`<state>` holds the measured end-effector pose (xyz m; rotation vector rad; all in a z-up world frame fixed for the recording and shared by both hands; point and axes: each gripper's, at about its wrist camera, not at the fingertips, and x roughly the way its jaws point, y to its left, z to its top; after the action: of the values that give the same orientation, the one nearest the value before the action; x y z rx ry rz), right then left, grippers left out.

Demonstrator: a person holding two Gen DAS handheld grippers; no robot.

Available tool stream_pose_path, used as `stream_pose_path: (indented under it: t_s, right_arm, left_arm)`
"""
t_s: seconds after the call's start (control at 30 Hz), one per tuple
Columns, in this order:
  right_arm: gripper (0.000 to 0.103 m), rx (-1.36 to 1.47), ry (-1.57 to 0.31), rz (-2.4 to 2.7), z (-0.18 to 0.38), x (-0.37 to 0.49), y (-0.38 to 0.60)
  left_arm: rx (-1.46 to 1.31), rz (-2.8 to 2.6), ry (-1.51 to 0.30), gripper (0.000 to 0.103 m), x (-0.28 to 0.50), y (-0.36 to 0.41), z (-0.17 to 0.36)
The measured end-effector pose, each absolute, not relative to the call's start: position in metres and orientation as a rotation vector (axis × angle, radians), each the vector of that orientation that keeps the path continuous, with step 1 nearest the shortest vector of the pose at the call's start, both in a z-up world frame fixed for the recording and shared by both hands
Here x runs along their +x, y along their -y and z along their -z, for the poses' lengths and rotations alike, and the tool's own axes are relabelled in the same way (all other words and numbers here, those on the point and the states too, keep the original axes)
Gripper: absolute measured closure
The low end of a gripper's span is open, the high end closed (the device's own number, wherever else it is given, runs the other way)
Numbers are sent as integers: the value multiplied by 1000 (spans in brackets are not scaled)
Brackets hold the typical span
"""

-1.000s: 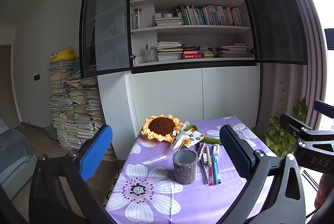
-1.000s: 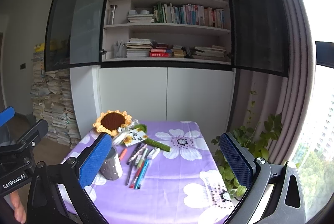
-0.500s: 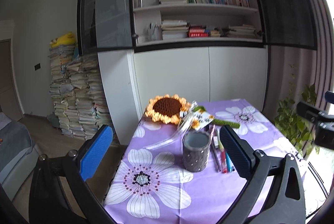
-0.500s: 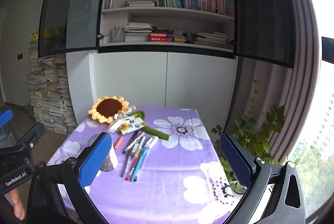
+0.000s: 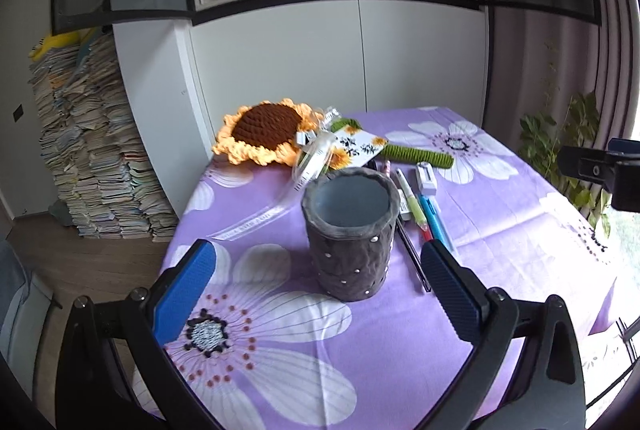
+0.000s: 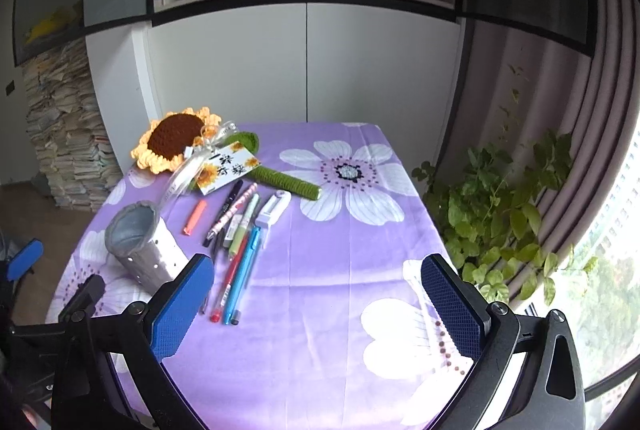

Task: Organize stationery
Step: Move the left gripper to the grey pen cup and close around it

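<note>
A grey studded pen cup [image 5: 350, 234] stands upright and empty on the purple flowered tablecloth [image 5: 520, 230]. My left gripper [image 5: 316, 294] hangs open just in front of it, fingers wider than the cup. Several pens [image 6: 240, 242] lie side by side to the cup's right, with an orange marker [image 6: 195, 216] and a white correction tape [image 6: 272, 209] among them. In the right wrist view the pen cup [image 6: 140, 246] sits at the left. My right gripper [image 6: 316, 306] is open over the cloth, its left finger near the pen tips, holding nothing.
A crocheted sunflower [image 6: 176, 137] with a green stem [image 6: 288, 181] and a gift tag [image 6: 228, 169] lies at the table's far side. White cabinets and bookshelves stand behind. Paper stacks [image 5: 92, 149] rise at the left, a leafy plant [image 6: 504, 213] at the right.
Both grippers have moved forward and tilted down toward the table. The pen cup and pens now loom larger and closer. Nothing on the table has moved.
</note>
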<state>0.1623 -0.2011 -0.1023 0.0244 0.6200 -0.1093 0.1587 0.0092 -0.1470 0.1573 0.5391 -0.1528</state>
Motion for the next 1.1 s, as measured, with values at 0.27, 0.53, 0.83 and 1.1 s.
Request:
stream_pose_path:
  t_s: [0.27,0.53,0.83,1.1]
  right_arm:
    - [28,92,-810,32,139,215,207]
    - [47,124,-964,-43,174,252,199]
    - [47,124,-997,-48,179,274,198]
    - [47,127,-1014,-55,182,281,195]
  left_arm:
    - [128,161,-597,2,198,-13,169]
    - [154,225,-540,15,207,-3,166]
    - [141,326,-554,37,213,-1,172]
    - [203,205,-503,37,212,-21,169]
